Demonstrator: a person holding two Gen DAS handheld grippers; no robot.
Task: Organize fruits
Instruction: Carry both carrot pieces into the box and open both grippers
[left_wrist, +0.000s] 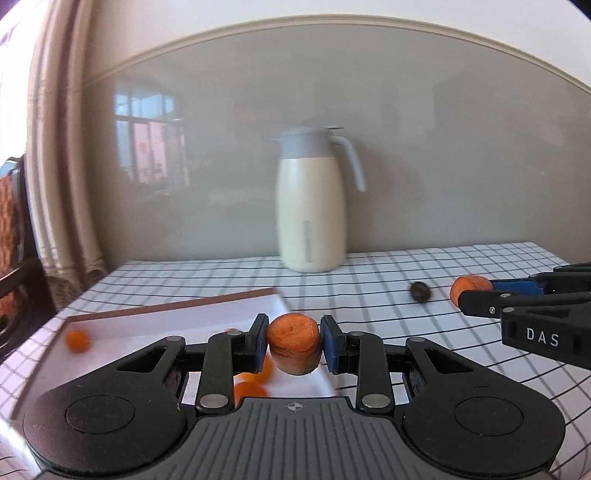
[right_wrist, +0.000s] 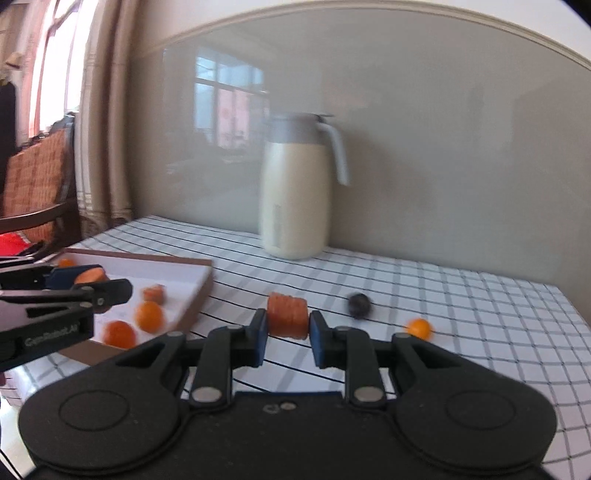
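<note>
Both grippers carry fruit: the left gripper (left_wrist: 294, 341) has its jaws closed on an orange chunk (left_wrist: 293, 341) above the near corner of the white tray (left_wrist: 155, 317), and the right gripper (right_wrist: 287, 326) grips a ribbed orange piece (right_wrist: 287, 319) over the checked counter (right_wrist: 461, 314). Next comes lowering and releasing into the tray. Four orange fruits lie inside; ahead-right of the right jaws sit one dark plum (right_wrist: 358, 304) and one small orange (right_wrist: 419, 328).

tray (right_wrist: 199, 280) left on table (right_wrist: 480, 314) | jug (right_wrist: 295, 192) behind | plum (right_wrist: 358, 304) right of tray
</note>
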